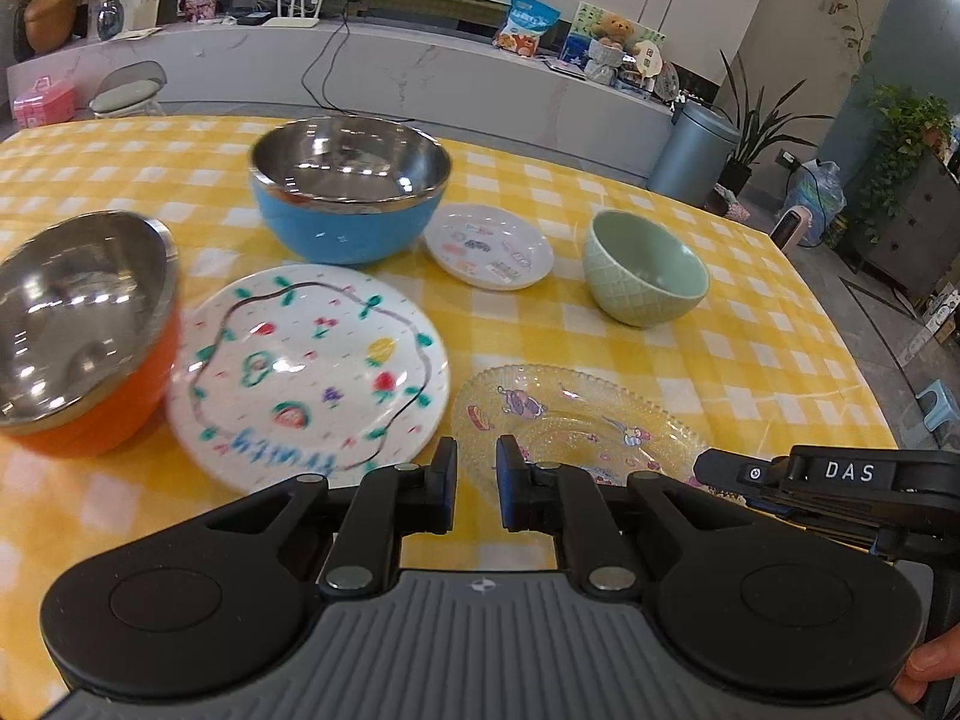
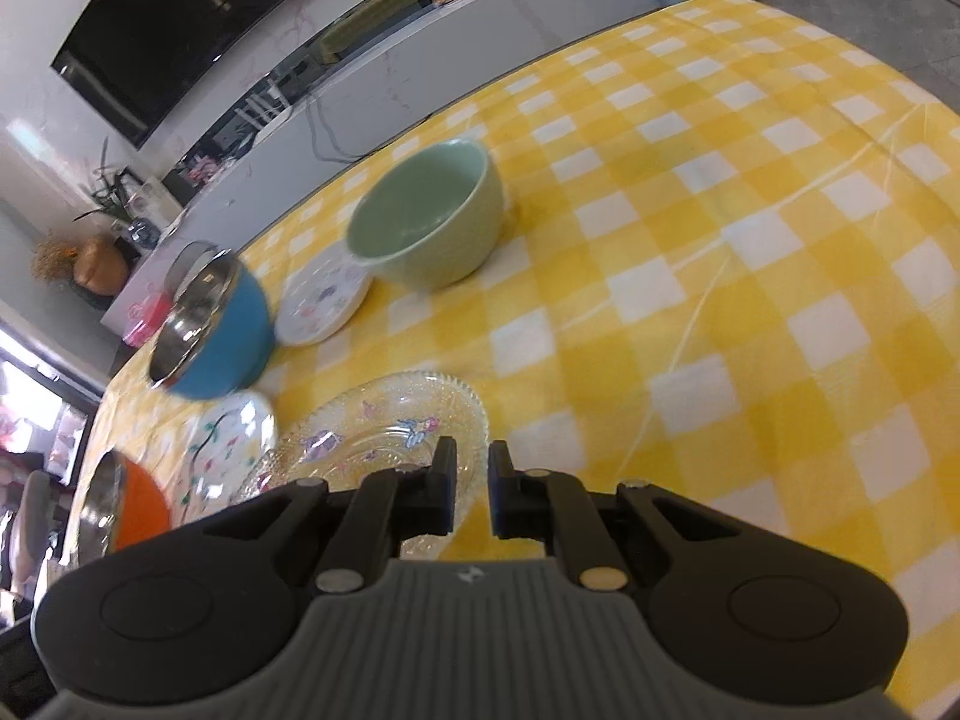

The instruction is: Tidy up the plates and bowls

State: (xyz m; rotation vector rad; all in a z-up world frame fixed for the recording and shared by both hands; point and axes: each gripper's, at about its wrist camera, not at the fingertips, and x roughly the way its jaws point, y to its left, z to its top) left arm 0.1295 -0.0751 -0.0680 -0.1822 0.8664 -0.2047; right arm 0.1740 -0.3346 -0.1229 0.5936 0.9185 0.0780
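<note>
On the yellow checked table lie a blue steel-lined bowl [image 1: 348, 198], an orange steel-lined bowl [image 1: 78, 330], a green ceramic bowl [image 1: 645, 267], a large white fruit-pattern plate [image 1: 312, 372], a small white plate [image 1: 489, 246] and a clear glass plate [image 1: 576, 426]. My left gripper [image 1: 476, 483] hovers just in front of the glass plate and the large plate, jaws a narrow gap apart, holding nothing. My right gripper [image 2: 470, 489] is at the near rim of the glass plate [image 2: 384, 432], jaws a narrow gap apart; the rim seems to pass by the left finger. The green bowl [image 2: 426, 216] lies beyond.
The right gripper's body [image 1: 840, 480] shows at the right of the left wrist view, beside the glass plate. A long white counter [image 1: 420, 72], a grey bin [image 1: 690, 150] and potted plants stand beyond the table's far edge. The table's right half [image 2: 750, 240] is bare cloth.
</note>
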